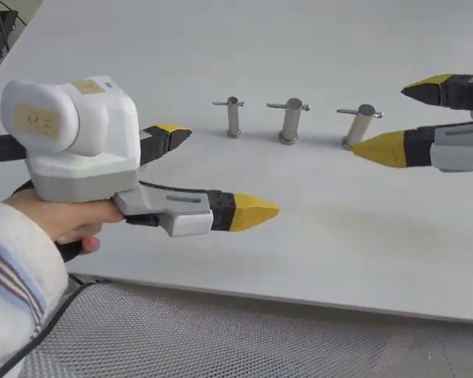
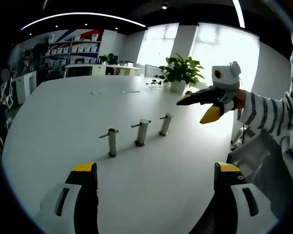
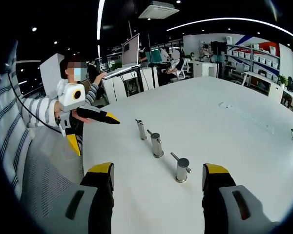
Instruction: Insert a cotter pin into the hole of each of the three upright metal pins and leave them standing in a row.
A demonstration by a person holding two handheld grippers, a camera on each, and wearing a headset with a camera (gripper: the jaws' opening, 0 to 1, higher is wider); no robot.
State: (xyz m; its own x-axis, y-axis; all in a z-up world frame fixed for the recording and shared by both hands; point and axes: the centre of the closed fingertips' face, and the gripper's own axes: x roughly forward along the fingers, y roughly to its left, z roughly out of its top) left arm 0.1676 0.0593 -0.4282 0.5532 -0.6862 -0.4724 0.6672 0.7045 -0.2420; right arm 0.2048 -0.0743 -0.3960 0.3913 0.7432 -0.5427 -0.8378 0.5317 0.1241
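Three upright metal pins stand in a row on the white table: the left pin (image 1: pixel 233 118), the middle pin (image 1: pixel 290 120) and the right pin (image 1: pixel 359 126), which leans a little. Each has a thin cotter pin through its top. My left gripper (image 1: pixel 217 169) is held open in front of the left pin, apart from it, with nothing between its fingers. My right gripper (image 1: pixel 382 118) is open just right of the right pin, one yellow tip close to its base. In the left gripper view the row (image 2: pixel 141 132) lies ahead, and in the right gripper view the nearest pin (image 3: pixel 181 169) too.
The table (image 1: pixel 339 236) ends at a front edge near me, with a grey mesh chair (image 1: pixel 221 339) below it. A potted plant (image 2: pixel 181 73) stands at the table's far end. Desks, shelves and other people (image 3: pixel 173 58) are in the room behind.
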